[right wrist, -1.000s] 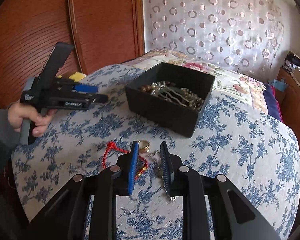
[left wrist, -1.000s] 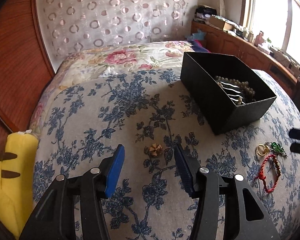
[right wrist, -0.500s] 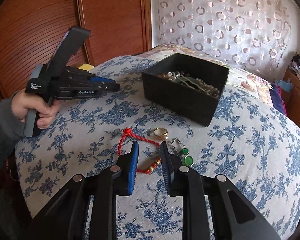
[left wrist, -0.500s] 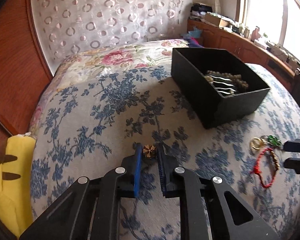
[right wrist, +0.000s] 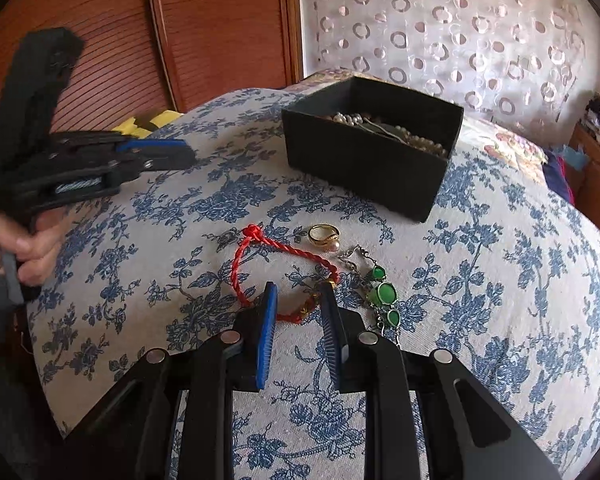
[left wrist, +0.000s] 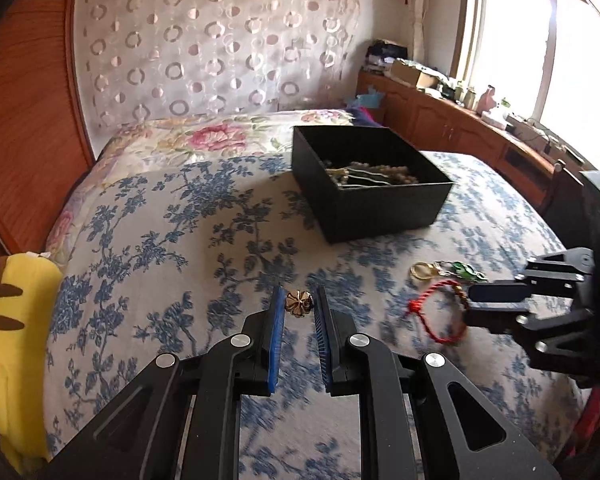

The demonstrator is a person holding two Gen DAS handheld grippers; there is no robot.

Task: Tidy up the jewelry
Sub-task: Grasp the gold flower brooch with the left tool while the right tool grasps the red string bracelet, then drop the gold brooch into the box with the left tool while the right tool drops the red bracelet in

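Two grippers over the floral bed (left wrist: 148, 240). Black box (left wrist: 384, 208) at 1 o'clock, pearls inside. Left gripper (left wrist: 299, 304), spread a second ago, now pinches the gold flower ornament (left wrist: 299, 303): lifted, ready for boxing. Right gripper (right wrist: 298, 298), jaws apart, has closed in on the red cord bracelet (right wrist: 260, 256); ring (right wrist: 324, 235) untouched.

Daylit, window (left wrist: 512, 36) glare, fisheye-warped, slightly blurred.
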